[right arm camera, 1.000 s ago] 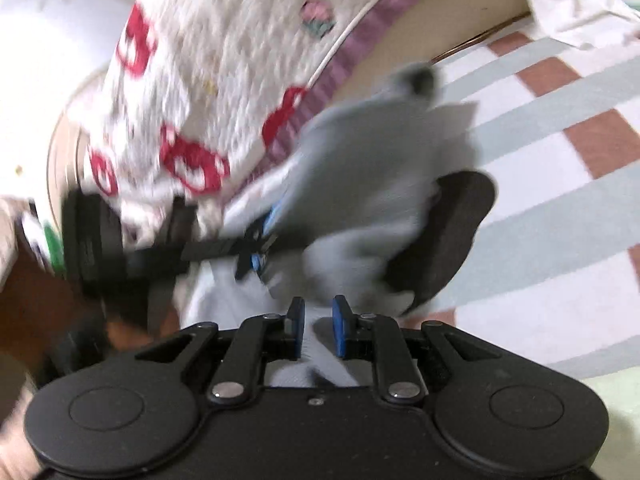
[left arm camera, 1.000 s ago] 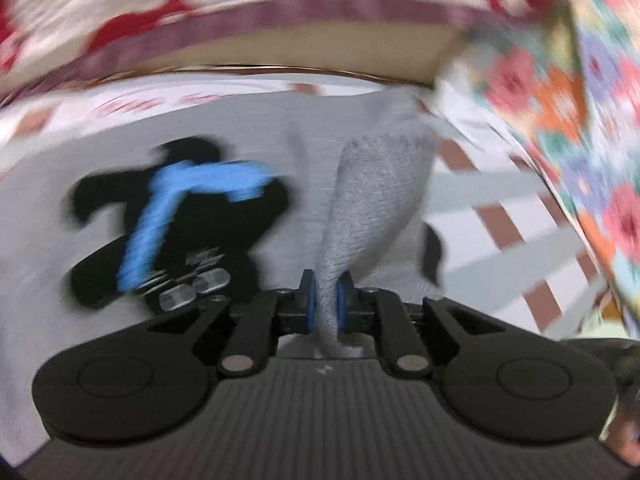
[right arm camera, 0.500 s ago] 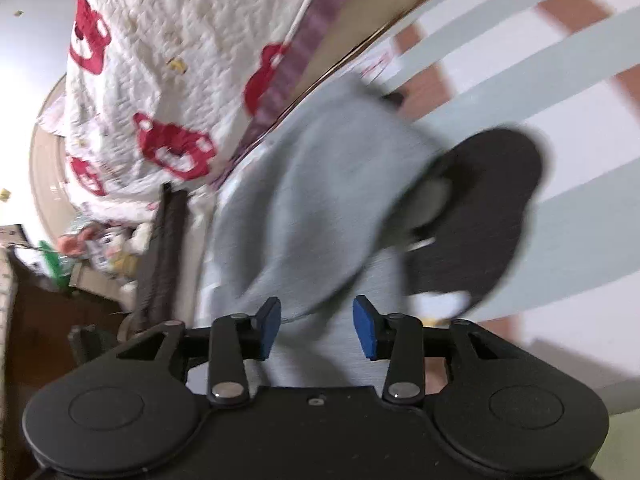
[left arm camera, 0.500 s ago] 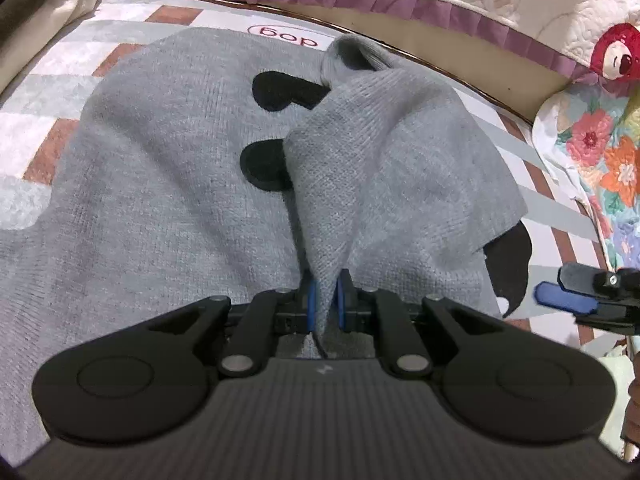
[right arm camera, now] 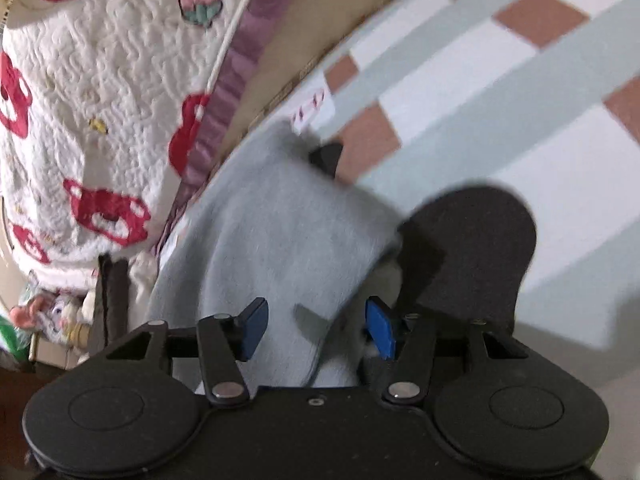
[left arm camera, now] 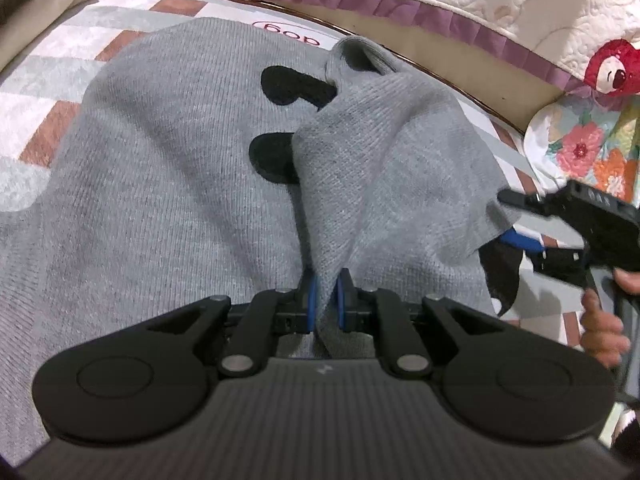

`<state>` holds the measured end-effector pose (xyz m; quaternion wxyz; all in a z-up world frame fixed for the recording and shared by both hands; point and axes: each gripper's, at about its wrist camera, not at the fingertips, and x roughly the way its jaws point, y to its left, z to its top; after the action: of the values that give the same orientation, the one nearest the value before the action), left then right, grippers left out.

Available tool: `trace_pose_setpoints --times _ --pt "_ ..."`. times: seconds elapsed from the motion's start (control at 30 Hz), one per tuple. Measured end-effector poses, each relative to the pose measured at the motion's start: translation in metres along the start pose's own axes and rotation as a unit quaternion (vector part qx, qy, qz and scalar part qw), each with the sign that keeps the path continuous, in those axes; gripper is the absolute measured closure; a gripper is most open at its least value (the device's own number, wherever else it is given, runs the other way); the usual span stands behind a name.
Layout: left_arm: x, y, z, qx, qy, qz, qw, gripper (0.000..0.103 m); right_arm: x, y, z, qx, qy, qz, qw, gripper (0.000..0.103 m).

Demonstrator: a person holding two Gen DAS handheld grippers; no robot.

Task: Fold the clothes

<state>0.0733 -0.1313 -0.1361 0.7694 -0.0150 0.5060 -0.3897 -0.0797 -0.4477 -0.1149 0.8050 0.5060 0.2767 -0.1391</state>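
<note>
A grey knit sweater (left arm camera: 168,168) with black patches (left arm camera: 276,156) lies spread on a checked rug. My left gripper (left arm camera: 325,300) is shut on a raised grey fold of the sweater (left arm camera: 384,152), folded over the body. My right gripper (right arm camera: 316,324) is open, its blue pads on either side of the sweater's grey edge (right arm camera: 280,248), beside a black rounded part (right arm camera: 480,240). The right gripper also shows in the left wrist view (left arm camera: 532,236), at the fold's right edge.
The rug (right arm camera: 500,92) has white, pale green and brown checks. A bed with a white quilt with red prints (right arm camera: 80,100) and purple trim (left arm camera: 420,8) borders the rug. A floral cloth (left arm camera: 588,152) lies at the right. Soft toys (right arm camera: 60,312) sit at the left.
My right gripper has opened and let go of the sweater. The left gripper has carried its fold over the body and now holds still.
</note>
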Motion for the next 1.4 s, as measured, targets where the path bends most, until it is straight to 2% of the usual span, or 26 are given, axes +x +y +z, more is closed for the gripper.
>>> trace_pose_setpoints --times 0.03,0.1,0.13,0.2,0.23,0.33,0.37,0.43,0.5,0.57,0.6,0.63,0.67,0.7,0.77,0.8,0.83,0.87,0.9,0.97,1.03,1.17,1.23,1.27,1.33,1.4 --pt "0.000 0.000 -0.001 0.003 0.000 0.000 1.0000 0.094 0.001 0.000 0.003 -0.007 -0.013 0.004 1.000 0.045" --pt "-0.002 0.000 -0.003 0.009 -0.001 -0.002 1.0000 0.094 -0.001 0.008 0.006 -0.037 -0.037 0.031 0.998 0.084" --pt "-0.002 0.000 -0.004 0.011 -0.002 -0.001 0.9999 0.094 -0.003 0.014 0.009 -0.048 -0.049 0.040 0.997 0.087" --pt "-0.004 -0.010 -0.004 0.055 -0.003 0.020 0.9983 0.094 -0.010 0.026 0.012 -0.075 -0.072 0.050 0.993 0.089" --pt "-0.004 -0.014 -0.004 0.070 -0.004 0.024 0.9972 0.094 -0.012 0.033 0.013 -0.094 -0.079 0.041 0.992 0.089" --pt "-0.005 -0.013 -0.003 0.055 -0.005 0.005 0.9985 0.094 -0.013 0.047 0.015 -0.133 -0.067 0.020 0.989 0.088" --pt "-0.005 -0.011 -0.003 0.046 -0.003 -0.001 0.9989 0.094 -0.013 0.049 0.016 -0.141 -0.059 0.017 0.988 0.084" --pt "-0.003 -0.007 -0.002 0.038 -0.002 -0.007 0.9993 0.094 -0.011 0.047 0.017 -0.138 -0.051 0.015 0.989 0.083" --pt "-0.004 -0.006 -0.003 0.033 -0.003 -0.012 0.9994 0.094 -0.002 0.039 0.023 -0.115 -0.044 0.021 0.992 0.062" --pt "-0.004 -0.006 -0.004 0.034 -0.004 -0.015 0.9993 0.094 0.014 0.026 0.030 -0.079 -0.046 0.019 0.996 0.047" --pt "-0.004 -0.007 -0.005 0.036 -0.004 -0.016 0.9992 0.094 0.023 0.018 0.034 -0.058 -0.047 0.016 0.997 0.047" --pt "-0.004 -0.007 -0.006 0.039 -0.004 -0.017 0.9991 0.094 0.026 0.016 0.037 -0.057 -0.058 0.015 0.997 0.050" --pt "-0.002 -0.010 -0.005 0.052 -0.004 -0.013 0.9986 0.093 0.028 0.014 0.039 -0.056 -0.069 0.014 0.996 0.079" --pt "0.000 -0.016 -0.003 0.074 -0.004 -0.005 0.9972 0.089 0.029 0.013 0.041 -0.058 -0.081 0.015 0.995 0.091" --pt "0.004 -0.027 0.002 0.119 0.000 0.001 0.9929 0.085 0.013 0.021 0.042 -0.107 -0.120 0.044 0.986 0.095" --pt "0.006 -0.033 0.006 0.141 0.002 0.002 0.9900 0.085 0.004 0.028 0.042 -0.132 -0.123 0.042 0.983 0.095" --pt "0.007 -0.036 0.009 0.143 0.004 -0.011 0.9896 0.085 -0.005 0.034 0.043 -0.156 -0.127 0.040 0.979 0.095" --pt "0.006 -0.037 0.013 0.126 0.006 -0.039 0.9913 0.082 -0.014 0.041 0.044 -0.180 -0.131 0.038 0.974 0.095" --pt "0.005 -0.037 0.017 0.108 0.009 -0.066 0.9920 0.075 -0.026 0.044 0.046 -0.199 -0.140 0.033 0.969 0.095" --pt "0.002 -0.040 0.024 0.078 0.010 -0.116 0.9902 0.066 -0.055 0.050 0.053 -0.233 -0.166 0.020 0.958 0.095" --pt "-0.003 -0.051 0.027 0.074 0.001 -0.145 0.9867 0.059 -0.084 0.052 0.064 -0.258 -0.195 -0.003 0.946 0.095" --pt "-0.011 -0.084 0.025 0.128 -0.007 -0.174 0.9764 0.053 -0.143 0.044 0.100 -0.309 -0.229 -0.082 0.919 0.096" --pt "-0.008 -0.105 0.019 0.153 -0.004 -0.155 0.9760 0.053 -0.173 0.029 0.124 -0.318 -0.242 -0.127 0.908 0.096" --pt "-0.005 -0.118 0.014 0.172 -0.002 -0.144 0.9746 0.053 -0.187 0.020 0.136 -0.304 -0.252 -0.139 0.908 0.096" --pt "0.002 -0.147 0.000 0.216 0.007 -0.136 0.9668 0.053 -0.213 -0.006 0.159 -0.265 -0.269 -0.165 0.911 0.096" --pt "0.012 -0.173 -0.014 0.251 0.021 -0.141 0.9574 0.053 -0.228 -0.032 0.171 -0.249 -0.289 -0.219 0.898 0.096"
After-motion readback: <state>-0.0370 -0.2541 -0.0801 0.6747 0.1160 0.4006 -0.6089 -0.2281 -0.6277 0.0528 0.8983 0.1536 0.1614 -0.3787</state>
